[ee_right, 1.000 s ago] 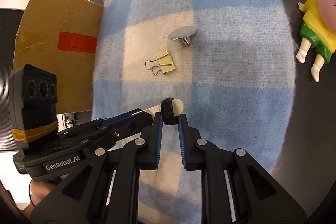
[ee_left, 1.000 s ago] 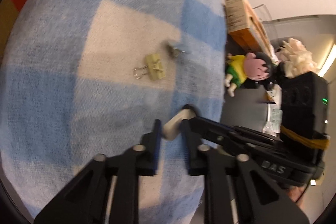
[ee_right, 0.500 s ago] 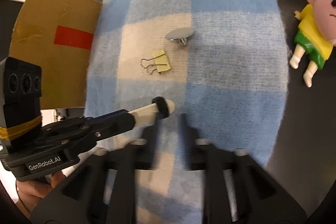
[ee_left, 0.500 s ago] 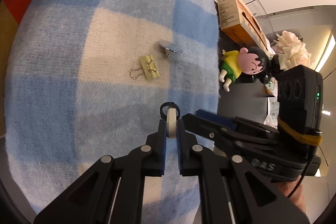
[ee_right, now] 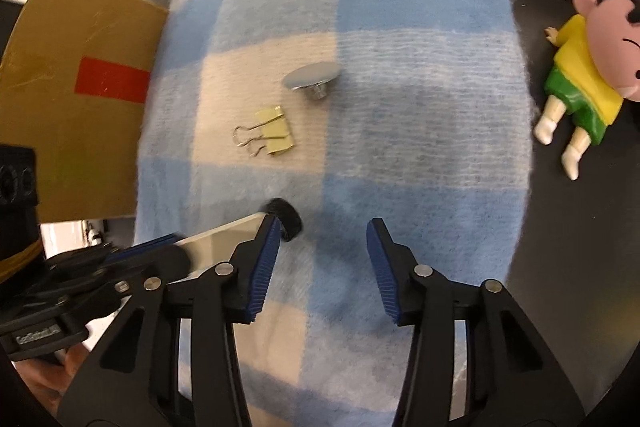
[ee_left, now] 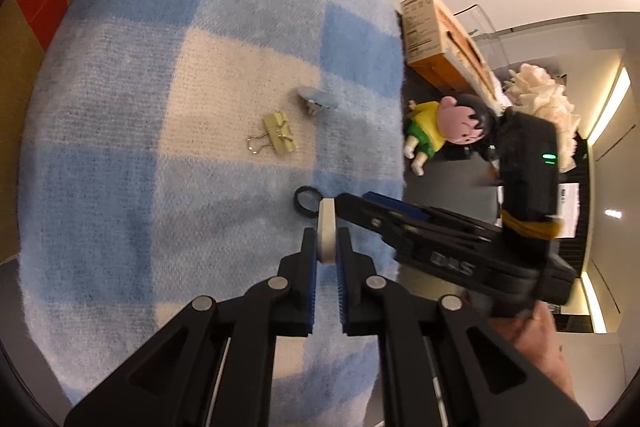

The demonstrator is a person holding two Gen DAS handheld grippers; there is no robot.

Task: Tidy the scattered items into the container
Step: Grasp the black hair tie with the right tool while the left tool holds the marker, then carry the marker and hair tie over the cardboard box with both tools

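The white strip (ee_left: 326,227) is pinched by the left tool (ee_left: 325,247); the right tool (ee_right: 324,247) is spread; a container must be found, none seen.

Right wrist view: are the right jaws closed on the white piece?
No, the right gripper stands wide open with nothing between its jaws; the left gripper holds the white piece.

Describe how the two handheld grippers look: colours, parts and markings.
The left gripper and the right gripper are alike: black angular plastic fingers, ribbed blue pads, silver screws. Each black body has white lettering and a yellow band; a green light glows on the right one.
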